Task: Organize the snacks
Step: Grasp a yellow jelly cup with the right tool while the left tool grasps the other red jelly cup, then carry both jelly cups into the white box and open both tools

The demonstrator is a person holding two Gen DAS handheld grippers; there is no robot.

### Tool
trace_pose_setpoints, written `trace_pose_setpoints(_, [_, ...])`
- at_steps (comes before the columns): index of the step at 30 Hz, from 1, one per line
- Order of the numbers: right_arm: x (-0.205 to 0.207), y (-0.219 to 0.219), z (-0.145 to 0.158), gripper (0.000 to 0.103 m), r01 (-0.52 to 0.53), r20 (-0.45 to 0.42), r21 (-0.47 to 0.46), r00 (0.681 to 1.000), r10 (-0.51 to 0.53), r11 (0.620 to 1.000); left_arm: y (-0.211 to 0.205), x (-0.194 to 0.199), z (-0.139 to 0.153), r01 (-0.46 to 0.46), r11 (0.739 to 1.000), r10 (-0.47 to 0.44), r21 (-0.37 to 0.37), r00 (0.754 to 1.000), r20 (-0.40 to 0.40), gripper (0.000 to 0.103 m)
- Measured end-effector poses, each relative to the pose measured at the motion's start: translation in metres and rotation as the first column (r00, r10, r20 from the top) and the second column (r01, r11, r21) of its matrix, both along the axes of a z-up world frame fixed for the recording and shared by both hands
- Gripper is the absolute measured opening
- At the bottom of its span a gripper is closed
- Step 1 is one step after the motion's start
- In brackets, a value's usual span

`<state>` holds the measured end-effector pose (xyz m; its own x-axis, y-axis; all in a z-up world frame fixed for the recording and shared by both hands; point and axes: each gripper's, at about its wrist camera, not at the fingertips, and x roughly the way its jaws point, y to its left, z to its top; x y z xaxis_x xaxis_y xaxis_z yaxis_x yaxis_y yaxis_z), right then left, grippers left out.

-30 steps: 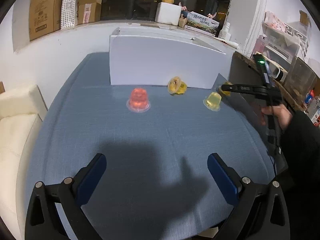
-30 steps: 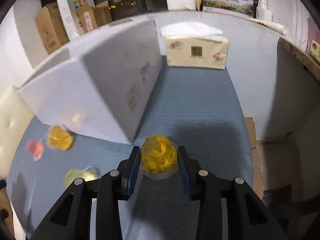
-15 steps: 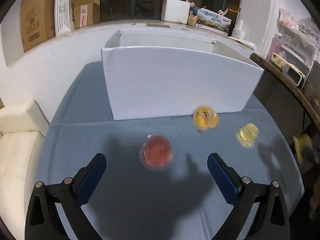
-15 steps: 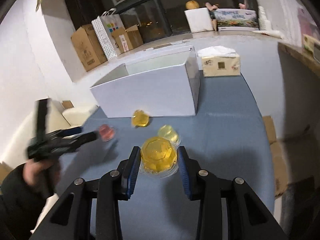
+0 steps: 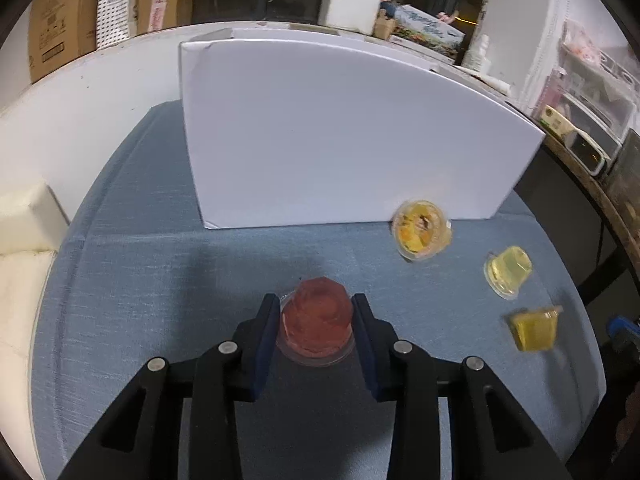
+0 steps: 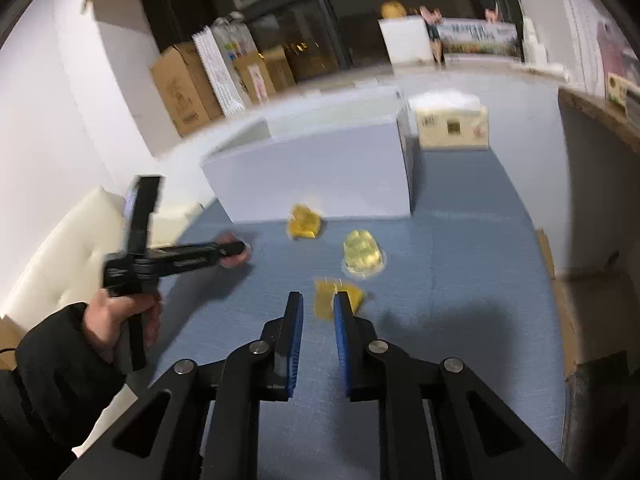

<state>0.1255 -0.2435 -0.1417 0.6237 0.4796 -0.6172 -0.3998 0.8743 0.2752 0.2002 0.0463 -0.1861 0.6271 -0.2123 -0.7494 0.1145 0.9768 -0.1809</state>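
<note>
- The left tongs (image 5: 316,322) were clamped on the red jelly cup (image 5: 316,326); its blue pads (image 5: 267,336) pressed both sides of the cup, which sat rim-down on the blue tablecloth (image 5: 140,280) in front of the white box (image 5: 340,132).
- The left wrist view showed three yellowish cups to the right: an orange fruit cup (image 5: 422,230) lying on its side, touching or just beside the box's front wall; a pale yellow cup (image 5: 508,272) nearer the table edge; a deeper yellow cup (image 5: 536,328) tipped over, blurred, near the right rim.
- Only a sliver of blue at the far right edge of that view hinted at the other tool; its jaws could not be judged from there.
- The right wrist view showed the right tongs (image 6: 319,312) with fingers close together but a gap between the pads; the blurred yellow cup (image 6: 336,296) lay just past the tips, and whether a pad touched it I cannot tell; it did not look gripped.
- That view also showed the pale yellow cup (image 6: 364,254) standing on the cloth and the orange fruit cup (image 6: 305,222) near the box (image 6: 320,168), whose open top was visible only from this side.
- A tissue pack (image 6: 452,128) stood behind the box; cardboard cartons (image 6: 184,88) lined the ledge.
- The left hand (image 6: 120,316) gripped its tool's handle; the red cup (image 6: 232,248) showed only as a blur at its tip.
</note>
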Motion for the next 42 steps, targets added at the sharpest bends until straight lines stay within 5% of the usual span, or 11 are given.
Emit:
trace_pose_setpoints(2, [0.000,0.000,-0.001,0.023,0.012,0.004,-0.002,1.000,-0.012,1.000,0.003,-0.004,0.002,0.000,1.000,0.000,-0.014,1.000,0.017,0.040])
trace_pose_setpoints(4, [0.002,0.002,-0.003,0.041,0.011,0.000,-0.025,1.000,-0.011,1.000,0.007,-0.007,0.005,-0.002,0.999,0.003,-0.038,1.000,0.027,0.040])
trace_pose_setpoints(5, [0.003,0.004,-0.004,0.065,0.018,-0.003,-0.035,1.000,-0.018,0.999,0.008,-0.009,0.009,-0.001,0.999,0.003,-0.043,0.999,0.035,0.040])
trace_pose_setpoints(6, [0.005,0.005,-0.006,0.077,0.018,-0.005,-0.031,1.000,-0.018,0.999,0.009,-0.013,0.011,0.001,0.999,0.001,-0.042,0.999,0.043,0.040])
trace_pose_setpoints(14, [0.046,0.037,-0.036,0.077,0.024,-0.082,-0.070,0.996,-0.029,0.997,0.002,-0.044,0.037,0.052,0.998,-0.049,-0.029,0.993,0.103,0.038])
trace_pose_setpoints(16, [0.052,0.045,-0.041,0.071,0.025,-0.088,-0.101,0.996,-0.034,0.995,0.001,-0.049,0.040,0.057,0.998,-0.053,-0.036,0.993,0.107,0.038])
trace_pose_setpoints(18, [0.057,0.054,-0.046,0.049,0.019,-0.098,-0.151,0.995,-0.034,0.988,0.004,-0.054,0.041,0.060,0.997,-0.055,-0.041,0.992,0.110,0.038])
trace_pose_setpoints(24, [0.054,0.058,-0.045,0.046,-0.005,-0.103,-0.130,0.995,-0.009,0.991,0.003,-0.066,0.051,0.079,0.995,-0.069,-0.067,0.988,0.140,0.038])
trace_pose_setpoints(33, [0.050,0.051,0.034,0.046,-0.007,0.058,0.008,0.998,0.007,1.000,-0.003,-0.061,0.103,0.113,0.991,-0.092,-0.073,0.967,0.239,0.038])
trace_pose_setpoints(42, [0.136,0.055,0.104,0.046,0.043,0.136,0.003,0.990,-0.043,0.999,0.005,0.016,0.162,0.092,0.995,-0.080,-0.024,0.949,0.304,0.038])
